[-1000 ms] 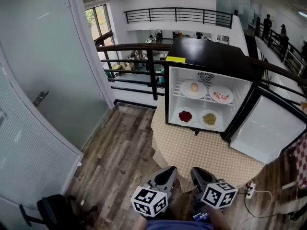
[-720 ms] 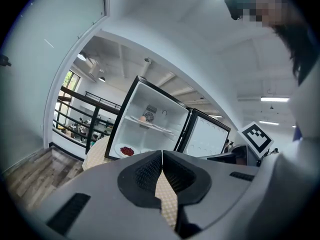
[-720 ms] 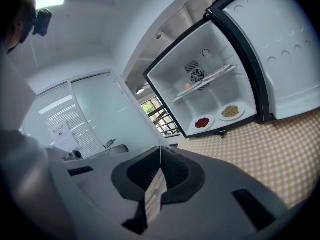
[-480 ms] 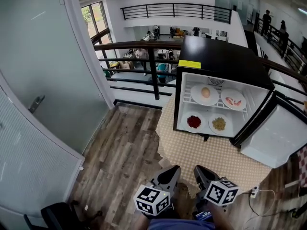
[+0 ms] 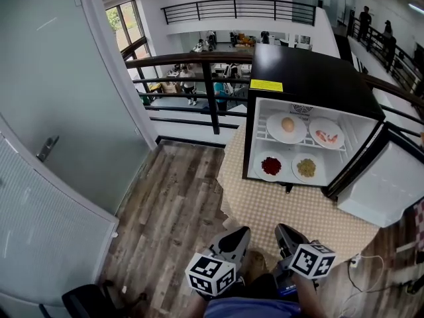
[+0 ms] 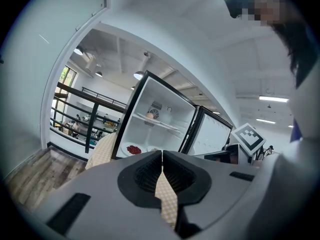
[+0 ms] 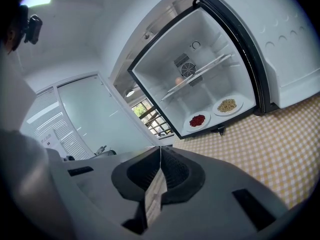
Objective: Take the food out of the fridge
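A small black fridge [image 5: 301, 71] stands open on the floor, its door [image 5: 387, 191] swung out to the right. On the upper shelf are a plate with a pale round food [image 5: 286, 126] and a plate with pink food [image 5: 326, 136]. Below lie a plate of red food [image 5: 271, 165] and a plate of yellowish food [image 5: 307, 168]. My left gripper [image 5: 237, 234] and right gripper [image 5: 286, 233] hover side by side well short of the fridge, both shut and empty. The left gripper [image 6: 162, 151] faces the red plate [image 6: 133, 149]. The right gripper [image 7: 160, 148] faces both lower plates [image 7: 197, 120].
A checked mat [image 5: 291, 211] lies under and in front of the fridge on a wooden floor. A frosted glass door [image 5: 53, 111] fills the left side. A dark railing [image 5: 199, 61] runs behind. A power strip with cable [image 5: 358, 262] lies right of my right gripper.
The fridge has drawn nearer and shifted right in the head view. Both grippers sit slightly lower in the frame and have stayed shut.
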A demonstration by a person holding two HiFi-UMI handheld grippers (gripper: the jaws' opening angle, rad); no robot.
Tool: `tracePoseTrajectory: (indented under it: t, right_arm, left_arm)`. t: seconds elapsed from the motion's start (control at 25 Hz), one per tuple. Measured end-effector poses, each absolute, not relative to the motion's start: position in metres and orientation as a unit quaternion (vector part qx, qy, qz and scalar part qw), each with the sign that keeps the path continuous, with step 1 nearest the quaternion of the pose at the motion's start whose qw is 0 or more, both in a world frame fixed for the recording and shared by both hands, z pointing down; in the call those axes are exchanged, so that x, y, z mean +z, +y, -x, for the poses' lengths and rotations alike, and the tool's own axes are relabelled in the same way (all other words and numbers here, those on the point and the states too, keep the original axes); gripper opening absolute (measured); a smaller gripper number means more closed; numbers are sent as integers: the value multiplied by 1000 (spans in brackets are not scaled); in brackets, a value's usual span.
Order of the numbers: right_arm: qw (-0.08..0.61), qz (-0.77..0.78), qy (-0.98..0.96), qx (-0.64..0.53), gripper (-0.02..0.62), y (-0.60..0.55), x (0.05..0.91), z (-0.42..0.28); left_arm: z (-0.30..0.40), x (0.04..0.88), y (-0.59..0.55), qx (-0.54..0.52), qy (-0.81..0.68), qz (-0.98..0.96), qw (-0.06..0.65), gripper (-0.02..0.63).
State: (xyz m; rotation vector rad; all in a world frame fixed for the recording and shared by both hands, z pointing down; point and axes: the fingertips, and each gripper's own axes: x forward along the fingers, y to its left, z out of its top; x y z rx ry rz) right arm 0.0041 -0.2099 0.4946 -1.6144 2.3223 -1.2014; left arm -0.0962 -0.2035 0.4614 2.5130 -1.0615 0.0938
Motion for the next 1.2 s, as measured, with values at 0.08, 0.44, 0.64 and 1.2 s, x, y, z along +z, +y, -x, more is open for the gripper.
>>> tracePoseTrajectory:
  t: [0.08, 0.44, 0.64, 1.2]
  right_arm:
    - [37, 527, 752, -394, 18, -212, 496, -9]
    - [33, 519, 743, -421, 18, -238, 511, -26]
    - [31, 505, 741, -442, 18, -268, 523, -36]
    - [65, 468, 706, -527, 49, -381, 588, -47]
  left_arm:
    - [91, 462, -204, 35, -376, -903, 203, 17]
    - [78, 468, -226, 35, -387, -896, 214, 17]
    - [68, 471, -247, 40, -401, -890, 213, 17]
    - [26, 491, -290, 75, -398, -890, 210, 18]
